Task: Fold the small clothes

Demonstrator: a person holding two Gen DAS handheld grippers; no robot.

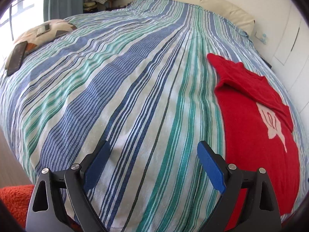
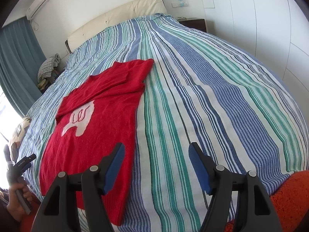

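A small red knit sweater [image 2: 96, 135] with a pale pink motif lies flat on the striped bedspread [image 2: 193, 96], its sleeves folded across the body. It also shows at the right of the left wrist view [image 1: 256, 127]. My left gripper [image 1: 153, 148] is open and empty, hovering over bare bedspread just left of the sweater. My right gripper [image 2: 156, 150] is open and empty above the sweater's right hem edge, its left finger [image 2: 115, 160] over the red knit. The left gripper's handle [image 2: 19, 166] and the hand holding it show at the far left of the right wrist view.
A patterned cushion [image 1: 44, 32] with a dark remote [image 1: 16, 58] on it lies at the far left of the bed. A cream headboard [image 1: 202, 5] is at the back. Orange fluffy fabric [image 2: 289, 203] lies at the bed's near edge. White wardrobes [image 2: 260, 19] stand on the right.
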